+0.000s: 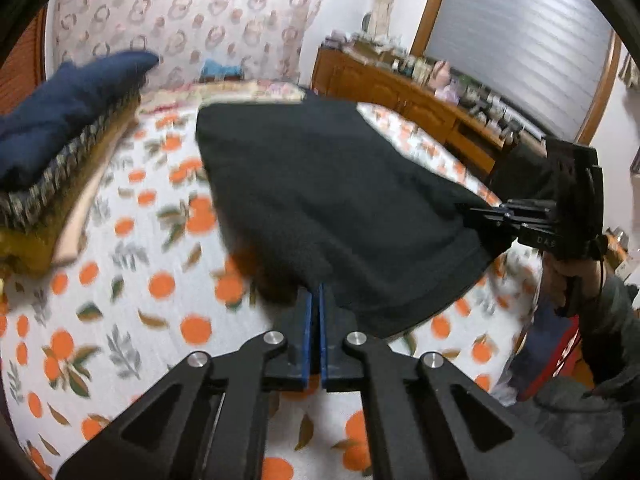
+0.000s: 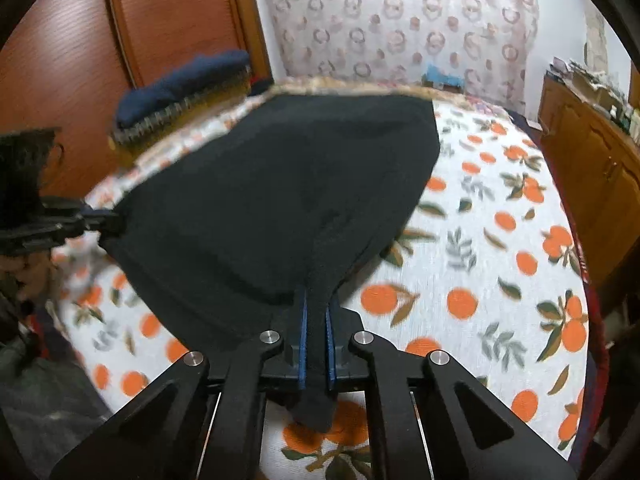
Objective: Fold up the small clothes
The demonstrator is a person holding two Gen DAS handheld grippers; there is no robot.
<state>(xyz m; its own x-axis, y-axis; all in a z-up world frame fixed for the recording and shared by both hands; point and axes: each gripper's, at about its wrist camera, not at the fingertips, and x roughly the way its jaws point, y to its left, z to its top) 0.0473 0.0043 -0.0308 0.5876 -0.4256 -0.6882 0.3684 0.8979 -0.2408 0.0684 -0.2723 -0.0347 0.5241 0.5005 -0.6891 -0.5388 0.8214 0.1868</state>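
A black fleece garment (image 1: pixel 328 200) is stretched over the orange-print bedspread (image 1: pixel 140 272), its near edge lifted. My left gripper (image 1: pixel 316 292) is shut on the near left corner of the garment. My right gripper (image 2: pixel 316 300) is shut on the near right corner (image 2: pixel 316 400), with a tail of cloth hanging out behind the blue pads. In the left wrist view the right gripper (image 1: pixel 480 212) shows at the right, clamped on the cloth. In the right wrist view the left gripper (image 2: pixel 100 220) shows at the left, clamped on the same garment (image 2: pixel 280 192).
A stack of folded clothes (image 1: pixel 60 160) with a navy piece on top lies at the bed's far left; it also shows in the right wrist view (image 2: pixel 180 96). A wooden sideboard (image 1: pixel 420 100) with clutter runs along the right. A patterned headboard cover (image 2: pixel 400 24) stands behind.
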